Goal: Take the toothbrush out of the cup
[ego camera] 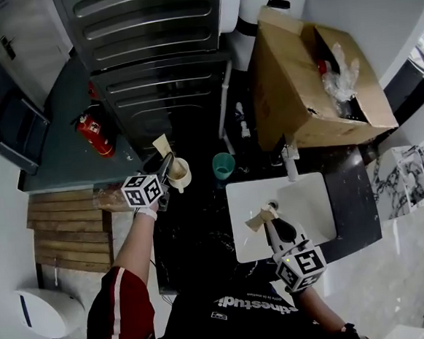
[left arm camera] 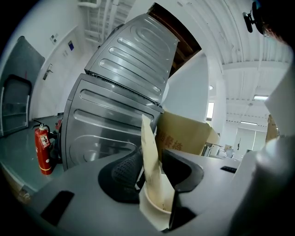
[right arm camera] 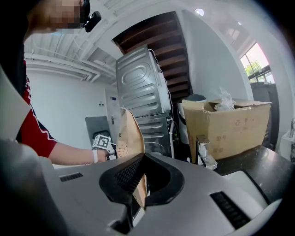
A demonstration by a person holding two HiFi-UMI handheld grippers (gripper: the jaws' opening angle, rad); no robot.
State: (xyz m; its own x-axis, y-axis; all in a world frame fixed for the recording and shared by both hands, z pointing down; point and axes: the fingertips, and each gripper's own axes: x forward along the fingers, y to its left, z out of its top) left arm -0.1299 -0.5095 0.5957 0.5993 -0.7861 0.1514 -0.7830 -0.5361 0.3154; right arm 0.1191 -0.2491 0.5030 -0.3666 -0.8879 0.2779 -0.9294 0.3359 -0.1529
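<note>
A cream cup (ego camera: 181,173) stands on the dark counter (ego camera: 195,232) with a paper-wrapped toothbrush (ego camera: 162,144) leaning out of it. My left gripper (ego camera: 166,166) is at the cup. In the left gripper view its jaws stand open around the cup (left arm camera: 156,205), with the tall paper packet (left arm camera: 148,143) upright between them; I see no pad pressing on either. My right gripper (ego camera: 270,215) hangs over the white sink (ego camera: 314,208), shut on a second paper-wrapped toothbrush (ego camera: 257,219). That packet (right arm camera: 129,133) sticks up from the closed jaws of the right gripper (right arm camera: 144,157).
A teal cup (ego camera: 223,166) stands to the right of the cream cup. A tap (ego camera: 290,160) rises behind the sink, with an open cardboard box (ego camera: 300,85) beyond it. A steel washing machine (ego camera: 152,60) and a red fire extinguisher (ego camera: 96,134) stand further off.
</note>
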